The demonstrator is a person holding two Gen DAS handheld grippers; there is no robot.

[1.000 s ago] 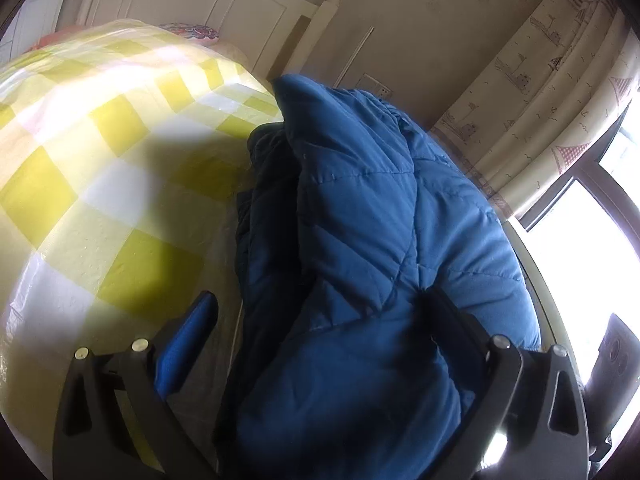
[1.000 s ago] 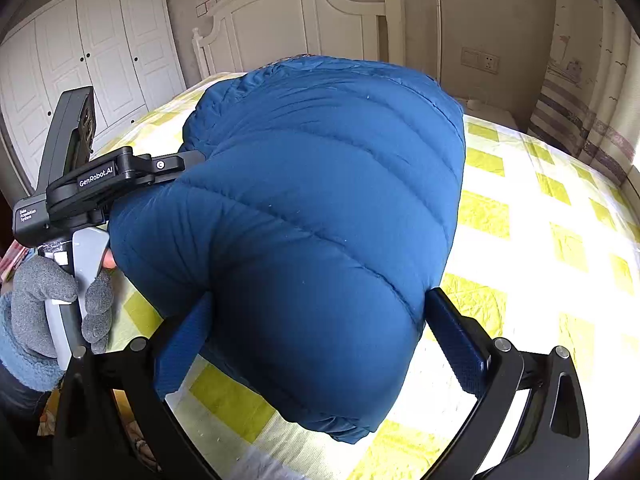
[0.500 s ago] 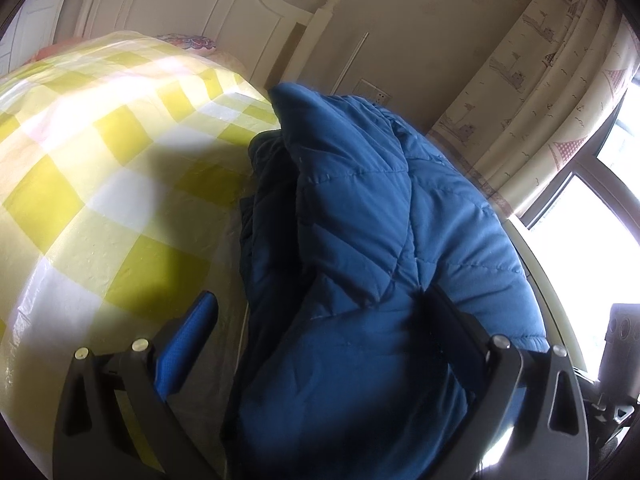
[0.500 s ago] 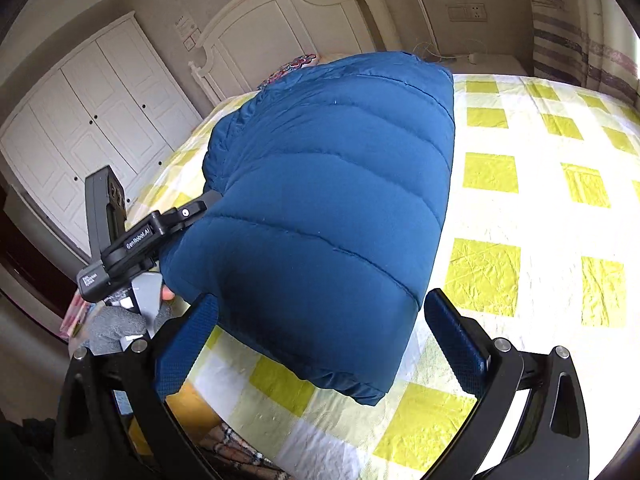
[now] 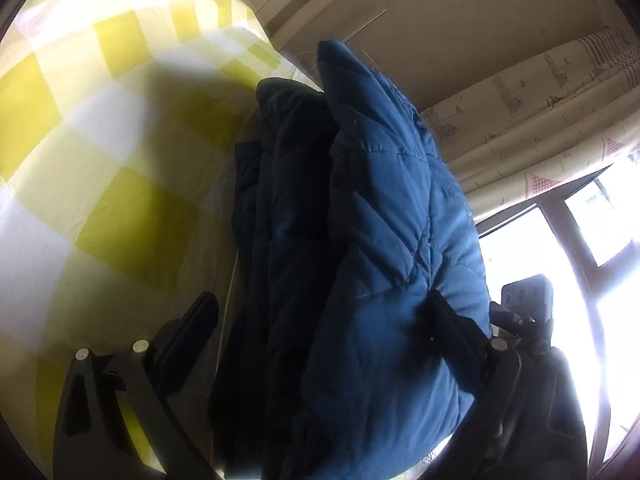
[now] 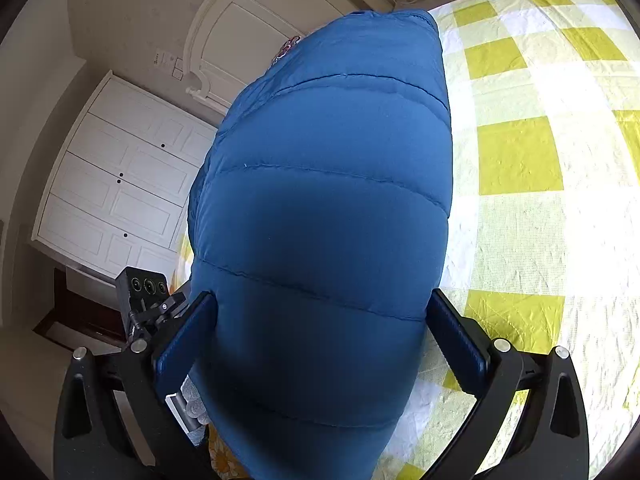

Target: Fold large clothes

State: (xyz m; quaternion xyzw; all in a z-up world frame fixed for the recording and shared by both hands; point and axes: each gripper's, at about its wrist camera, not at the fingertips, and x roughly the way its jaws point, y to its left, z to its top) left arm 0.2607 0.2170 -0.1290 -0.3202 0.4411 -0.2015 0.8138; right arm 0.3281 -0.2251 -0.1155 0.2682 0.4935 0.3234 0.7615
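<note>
As the blue padded jacket [image 6: 320, 216] lay bundled in thick layers on the yellow-checked bedspread [image 6: 520, 156], the right gripper [image 6: 320, 344] straddled one end with its jaws spread wide, pads against the padding but apparently not pinching, while the left gripper [image 5: 320, 332] stood equally wide around the opposite end. The fold looked nearly complete; the next move likely called for squaring and pressing the puffy stack flat.
</note>
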